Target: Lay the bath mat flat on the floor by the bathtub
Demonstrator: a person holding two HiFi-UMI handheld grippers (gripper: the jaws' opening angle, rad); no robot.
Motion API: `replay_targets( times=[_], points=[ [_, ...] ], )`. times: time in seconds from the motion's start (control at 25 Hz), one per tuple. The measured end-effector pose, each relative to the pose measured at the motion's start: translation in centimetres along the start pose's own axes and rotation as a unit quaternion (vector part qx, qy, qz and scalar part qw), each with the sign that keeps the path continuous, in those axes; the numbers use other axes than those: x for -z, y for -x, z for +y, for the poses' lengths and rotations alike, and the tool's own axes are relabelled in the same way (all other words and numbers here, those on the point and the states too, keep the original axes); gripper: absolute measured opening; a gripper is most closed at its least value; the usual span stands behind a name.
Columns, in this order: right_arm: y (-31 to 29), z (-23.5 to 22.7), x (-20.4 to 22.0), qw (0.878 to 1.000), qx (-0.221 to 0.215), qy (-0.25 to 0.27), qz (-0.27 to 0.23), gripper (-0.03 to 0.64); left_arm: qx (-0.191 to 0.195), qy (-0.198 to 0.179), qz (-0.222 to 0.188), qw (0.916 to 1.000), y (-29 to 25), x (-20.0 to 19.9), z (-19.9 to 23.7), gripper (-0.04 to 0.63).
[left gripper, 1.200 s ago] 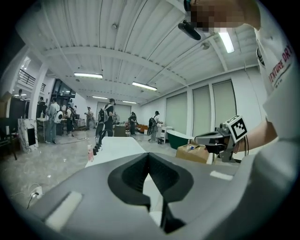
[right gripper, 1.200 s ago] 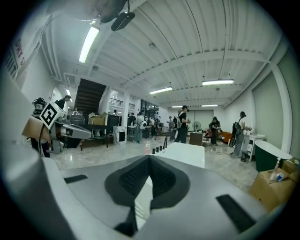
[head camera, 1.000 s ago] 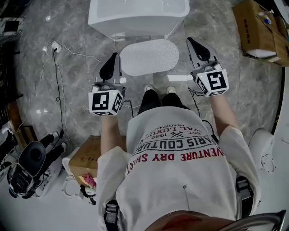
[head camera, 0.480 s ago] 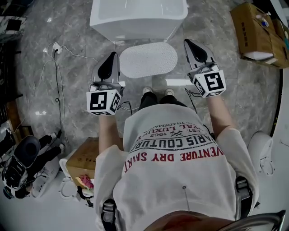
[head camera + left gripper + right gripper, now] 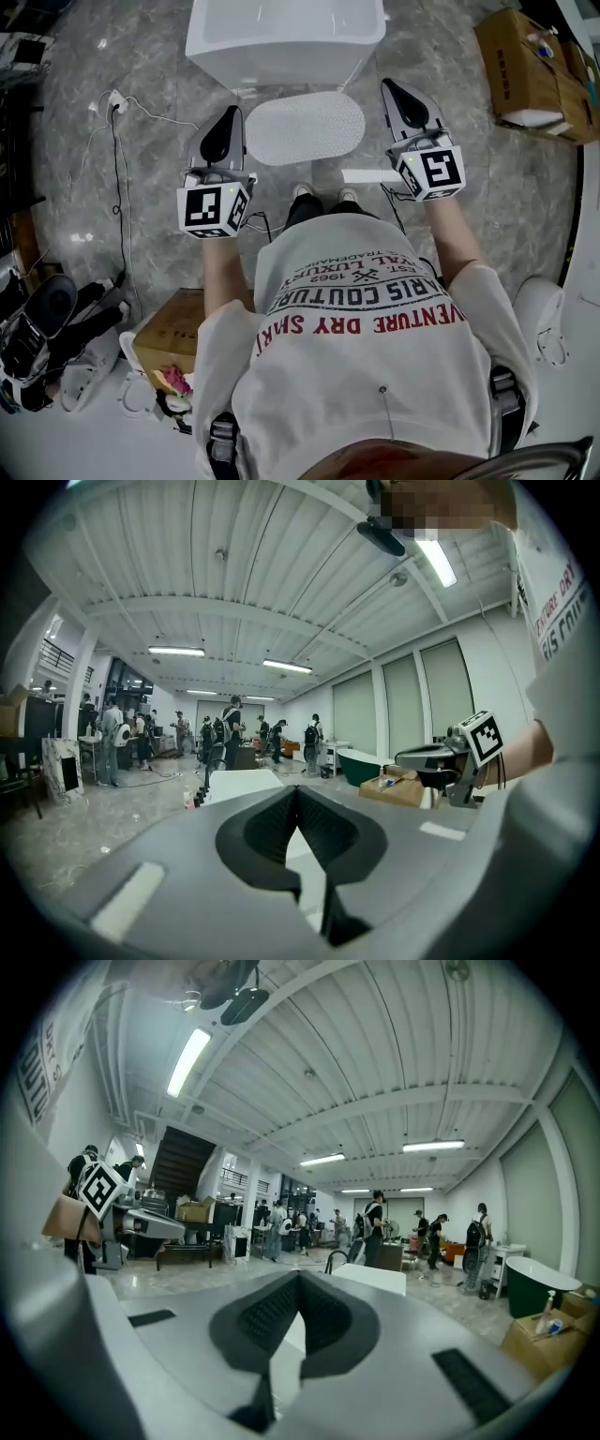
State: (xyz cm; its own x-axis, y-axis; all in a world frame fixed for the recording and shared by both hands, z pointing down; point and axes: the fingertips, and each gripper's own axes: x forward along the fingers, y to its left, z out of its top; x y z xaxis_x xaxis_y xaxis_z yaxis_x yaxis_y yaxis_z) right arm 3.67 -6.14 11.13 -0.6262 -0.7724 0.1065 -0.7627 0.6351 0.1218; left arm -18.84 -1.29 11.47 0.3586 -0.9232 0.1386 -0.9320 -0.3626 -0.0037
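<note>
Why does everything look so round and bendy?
Left gripper view: the wide lens curves the ceiling, corners go black. Right gripper view: same curving, plus a glaring ceiling light. Head view: the floor bulges around the bath mat.

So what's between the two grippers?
The mat, flat on the floor before the tub, lies between the left gripper and the right gripper; the head view shows it.

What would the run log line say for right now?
mat: flat on floor by bathtub | left gripper: fingers shut, empty | right gripper: fingers shut, empty | step: mat laid
</note>
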Motion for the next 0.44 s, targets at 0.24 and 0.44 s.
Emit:
replay_targets(
  times=[0.24, 0.44],
  points=[
    [0.19, -0.7, 0.02, 1.0, 0.002, -0.003, 0.0, 0.006, 0.004, -0.001, -0.003, 1.0, -0.47, -0.3, -0.99, 0.011],
    [0.4, -0.34, -0.08, 1.0, 0.0, -0.003, -0.003, 0.006, 0.002, 0.009, -0.016, 0.9998, 0.05, -0.46, -1.01, 0.011]
  ],
)
